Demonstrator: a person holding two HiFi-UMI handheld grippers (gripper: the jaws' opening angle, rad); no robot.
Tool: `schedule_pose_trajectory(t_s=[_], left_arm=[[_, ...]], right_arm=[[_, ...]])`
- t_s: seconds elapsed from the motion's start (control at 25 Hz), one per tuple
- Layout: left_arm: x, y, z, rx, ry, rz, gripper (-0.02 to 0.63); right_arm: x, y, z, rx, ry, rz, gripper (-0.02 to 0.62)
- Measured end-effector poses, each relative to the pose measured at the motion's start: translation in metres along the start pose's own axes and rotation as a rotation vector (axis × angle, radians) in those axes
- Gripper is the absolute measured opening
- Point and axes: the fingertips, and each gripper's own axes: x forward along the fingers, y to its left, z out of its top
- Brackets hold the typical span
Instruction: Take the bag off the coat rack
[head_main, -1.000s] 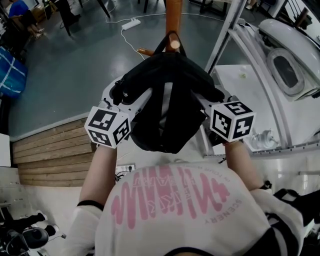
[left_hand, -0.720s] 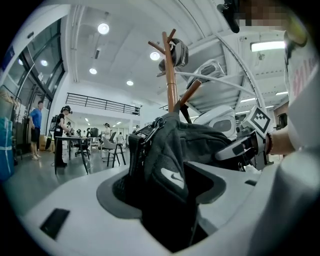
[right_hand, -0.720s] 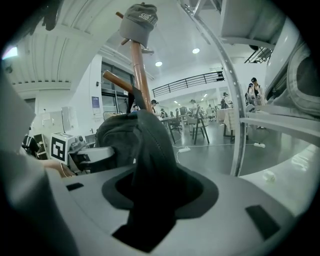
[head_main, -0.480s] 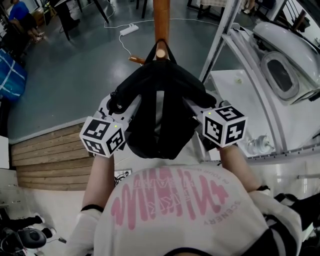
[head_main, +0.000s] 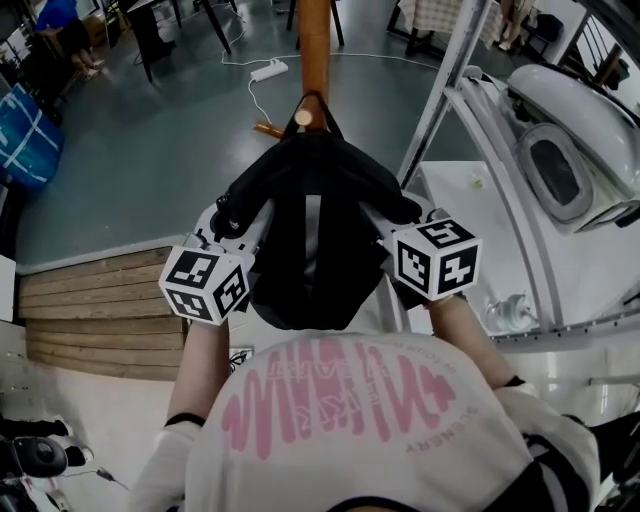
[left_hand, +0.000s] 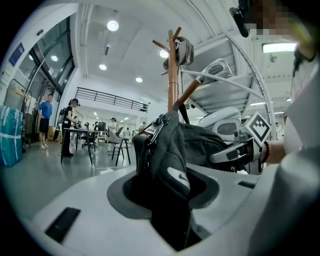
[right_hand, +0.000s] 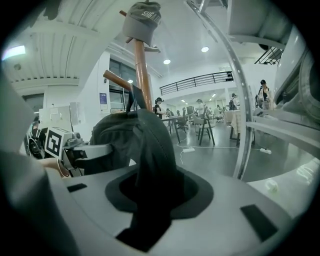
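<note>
Grey floor (head_main: 150, 150) — left tool (left_hand: 165, 185) and right tool (right_hand: 150, 192), just closing, clamp the bag (head_main: 315, 220).

A power strip (head_main: 268, 70) lies on the grey floor (head_main: 130, 160); wooden steps (head_main: 90, 315) sit left, what may be a blue sack (head_main: 25, 135) beyond.

Shirt (head_main: 340, 410): white, with large pink lettering across the front, inverted in the head view. Left sleeve (head_main: 165, 455): white with a dark cuff band. Right sleeve (head_main: 545, 450): white with black stripes. Left gripper (head_main: 235, 212) and right gripper (head_main: 403, 212): white shells. Each carries a white cube (head_main: 207, 283) with black square markers. Jaw housings are pale grey with dark inset patches.
</note>
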Motion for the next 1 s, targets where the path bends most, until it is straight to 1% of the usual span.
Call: schedule_pose_trajectory(t_s=[0.16, 0.36, 0.6, 0.8, 1.0], left_arm=[[-0.001, -0.003, -0.001, -0.013, -0.012, 0.039, 0.146], [-0.004, -0.010, -0.001, -0.030, -0.019, 0.080, 0.141], [-0.009, -0.019, 0.003, -0.087, -0.022, 0.053, 0.137], [-0.017, -0.021, 0.010, -0.090, -0.030, 0.069, 0.133], [-0.023, -0.020, 0.016, -0.095, -0.039, 0.060, 0.135]], right_arm=[[0.000, -0.002, -0.001, -0.010, 0.007, 0.022, 0.115], [-0.005, -0.001, 0.002, 0.010, -0.004, 0.043, 0.101], [-0.013, 0.004, 0.005, 0.026, -0.027, 0.050, 0.086], [-0.019, 0.013, 0.010, 0.033, -0.040, 0.042, 0.083], [-0.023, 0.022, 0.016, 0.040, -0.055, 0.024, 0.081]])
